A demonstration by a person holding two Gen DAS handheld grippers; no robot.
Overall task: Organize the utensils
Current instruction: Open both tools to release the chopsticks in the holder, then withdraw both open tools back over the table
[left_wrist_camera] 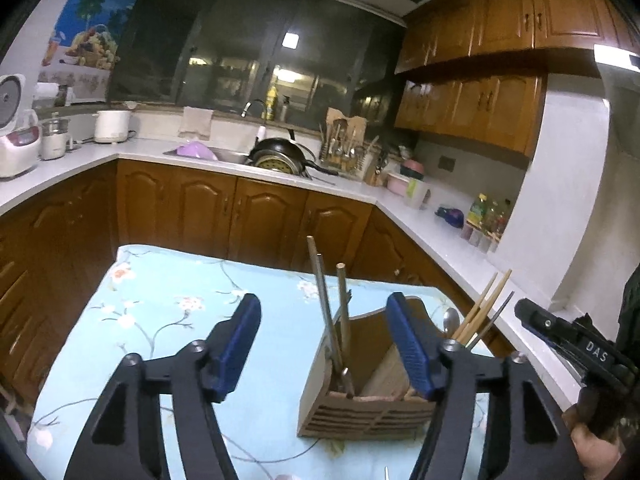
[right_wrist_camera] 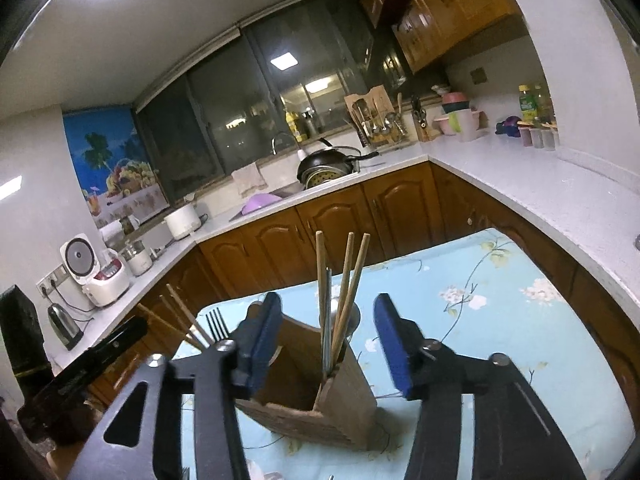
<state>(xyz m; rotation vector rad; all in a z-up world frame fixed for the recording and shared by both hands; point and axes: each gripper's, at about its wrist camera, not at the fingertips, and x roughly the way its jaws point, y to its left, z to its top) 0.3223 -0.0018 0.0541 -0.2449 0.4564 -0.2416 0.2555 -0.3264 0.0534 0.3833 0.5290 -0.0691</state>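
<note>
Kitchen cabinets of brown wood run under a pale counter (left_wrist_camera: 440, 220) that wraps the room, with dark windows behind a sink piled with a black pan (left_wrist_camera: 280, 150). Nearer the cameras, a worktop (left_wrist_camera: 168, 308) covered in a light-blue floral cloth carries a wooden utensil holder (left_wrist_camera: 372, 412) with slatted sides and separate compartments.

From the left wrist view, the left claw (left_wrist_camera: 324, 344) stands wide with nothing between its blue pads; its right finger overlaps the holder's middle, hiding part of the partition. A metal utensil and a wooden chopstick (left_wrist_camera: 343, 320) stand in the near-left compartment — their lower ends sink out of sight. Several more chopsticks (left_wrist_camera: 486, 304) lean out of the far-right corner beside a spoon bowl (left_wrist_camera: 452, 320), half masked by the claw's finger.

From the right wrist view, the right claw (right_wrist_camera: 326, 340) is also spread apart and empty, its pads flanking the holder (right_wrist_camera: 340, 404) without touching it, as far as can be told. Three chopsticks (right_wrist_camera: 348, 292) and a thin metal handle rise from the compartment nearest the lens; a fork (right_wrist_camera: 218, 322) shows only its tines behind the left finger. At the left edge the other claw's black body is blurred and cut off, and the hand gripping it is barely readable — the same goes for the hand (left_wrist_camera: 592, 436) at the right edge of the left view.
</note>
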